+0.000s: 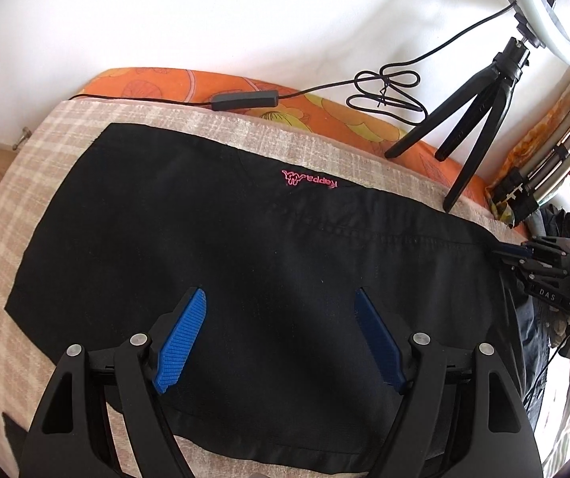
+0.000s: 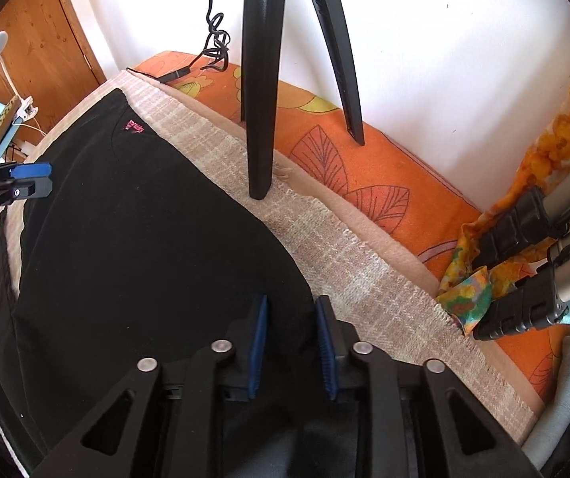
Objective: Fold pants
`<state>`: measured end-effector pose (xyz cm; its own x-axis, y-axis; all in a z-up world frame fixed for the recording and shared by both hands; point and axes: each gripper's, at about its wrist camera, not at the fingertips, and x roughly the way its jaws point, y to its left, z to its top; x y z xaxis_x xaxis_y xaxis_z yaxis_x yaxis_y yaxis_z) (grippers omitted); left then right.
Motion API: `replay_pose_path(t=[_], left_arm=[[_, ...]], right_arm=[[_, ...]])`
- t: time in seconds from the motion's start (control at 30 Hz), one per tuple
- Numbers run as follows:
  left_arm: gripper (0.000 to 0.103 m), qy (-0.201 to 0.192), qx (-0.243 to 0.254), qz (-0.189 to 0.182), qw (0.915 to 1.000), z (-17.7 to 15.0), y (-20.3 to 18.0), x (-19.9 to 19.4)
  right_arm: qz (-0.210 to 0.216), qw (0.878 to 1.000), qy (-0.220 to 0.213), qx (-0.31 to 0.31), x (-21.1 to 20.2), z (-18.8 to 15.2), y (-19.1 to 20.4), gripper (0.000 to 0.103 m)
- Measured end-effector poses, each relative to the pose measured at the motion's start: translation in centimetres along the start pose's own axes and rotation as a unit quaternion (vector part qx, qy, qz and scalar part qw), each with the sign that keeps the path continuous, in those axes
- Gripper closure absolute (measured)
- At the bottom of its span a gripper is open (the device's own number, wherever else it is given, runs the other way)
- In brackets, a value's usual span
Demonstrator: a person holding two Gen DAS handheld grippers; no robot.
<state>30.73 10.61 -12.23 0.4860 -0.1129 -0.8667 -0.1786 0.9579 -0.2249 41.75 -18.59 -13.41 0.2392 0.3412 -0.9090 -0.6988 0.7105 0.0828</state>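
Black pants (image 1: 245,263) with a pink logo (image 1: 309,178) lie flat on a beige checked cloth (image 1: 18,183). My left gripper (image 1: 281,298) hovers over the near part of the pants, open and empty, its blue pads (image 1: 181,338) wide apart. My right gripper (image 2: 291,306) sits low at the pants' (image 2: 145,231) far right edge; its blue pads (image 2: 257,342) stand a narrow gap apart with black fabric between them, and whether they pinch it is unclear. The right gripper also shows in the left wrist view (image 1: 524,255) at the pants' right end. The left gripper shows in the right wrist view (image 2: 30,179).
A black tripod (image 1: 468,119) with a ring light (image 1: 539,4) stands at the back right on the orange floral sheet (image 1: 325,111), its leg (image 2: 259,91) close to my right gripper. A cable with an inline switch (image 1: 245,100) runs along the back. Folded tripod legs (image 2: 531,263) lie right.
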Motion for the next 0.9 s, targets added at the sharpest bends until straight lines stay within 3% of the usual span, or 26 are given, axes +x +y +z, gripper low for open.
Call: replay_pose_path(t=[0.17,0.3,0.4,0.7,0.9], left_arm=[[0.026,-0.002,-0.049,-0.013,0.9987,2.6,1.1,-0.1],[0.026,-0.011,-0.095,-0.049,0.9942,4.2,1.9,-0.3],[0.026,-0.003,-0.107,-0.052,0.9929,4.9,1.7,0.4],[0.026,0.015,-0.151,-0.069,0.9861,5.0,3.0,1.3],[0.026,0.034,-0.222,-0.098,0.9696,3.9,5.7,2.9]], right_arm=[[-0.013,0.999,-0.050,-0.004,-3.2,-0.8,1.8,0.094],[-0.029,0.996,-0.076,-0.035,-5.8,-2.6,4.1,0.095],[-0.045,0.992,-0.095,-0.065,-7.1,-3.6,6.7,0.095],[-0.084,0.979,-0.116,-0.146,-9.1,-7.5,11.9,0.096],[-0.090,0.977,-0.129,-0.141,-10.4,-8.8,12.0,0.096]])
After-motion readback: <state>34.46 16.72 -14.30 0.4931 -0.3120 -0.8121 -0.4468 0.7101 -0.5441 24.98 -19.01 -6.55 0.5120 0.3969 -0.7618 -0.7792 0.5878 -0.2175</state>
